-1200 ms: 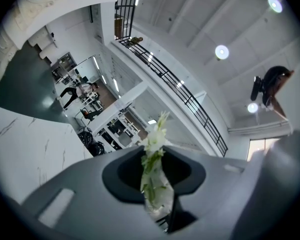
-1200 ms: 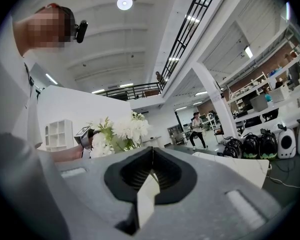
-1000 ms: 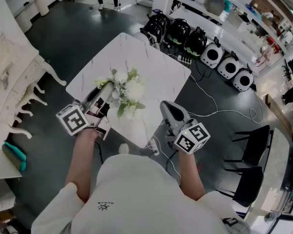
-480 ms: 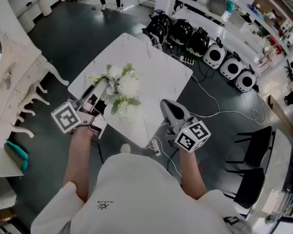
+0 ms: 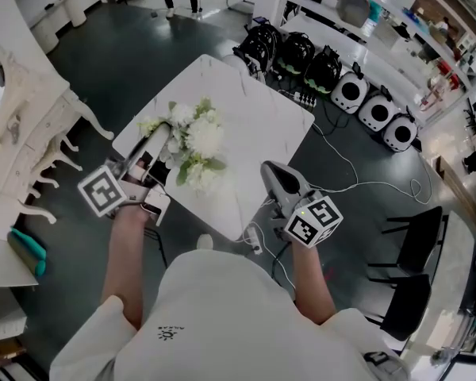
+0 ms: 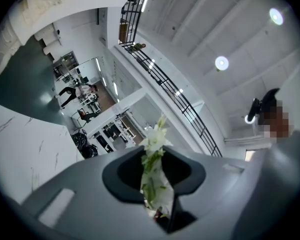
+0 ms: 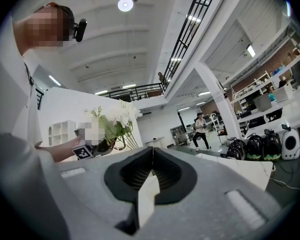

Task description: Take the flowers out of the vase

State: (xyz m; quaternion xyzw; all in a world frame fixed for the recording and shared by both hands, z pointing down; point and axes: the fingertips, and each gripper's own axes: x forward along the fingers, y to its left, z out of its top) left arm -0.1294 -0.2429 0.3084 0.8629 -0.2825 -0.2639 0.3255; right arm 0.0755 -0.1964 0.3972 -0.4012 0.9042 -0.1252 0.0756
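Flowers (image 5: pixel 197 143) hang over the white desk (image 5: pixel 258 121) in the head view, carried by the left gripper (image 5: pixel 163 136), which tips slightly upward; no vase shows, so the lifting-out looks done. In the left gripper view the jaws pinch the leafy stems. In the right gripper view the right gripper (image 7: pixel 150 164) points level, jaws pressed together on nothing.

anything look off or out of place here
Nothing spilled or broken. One oddity: the white flowers sit tilted in mid-air above the table, stems bare, pinched in the left claw rather than standing in anything.
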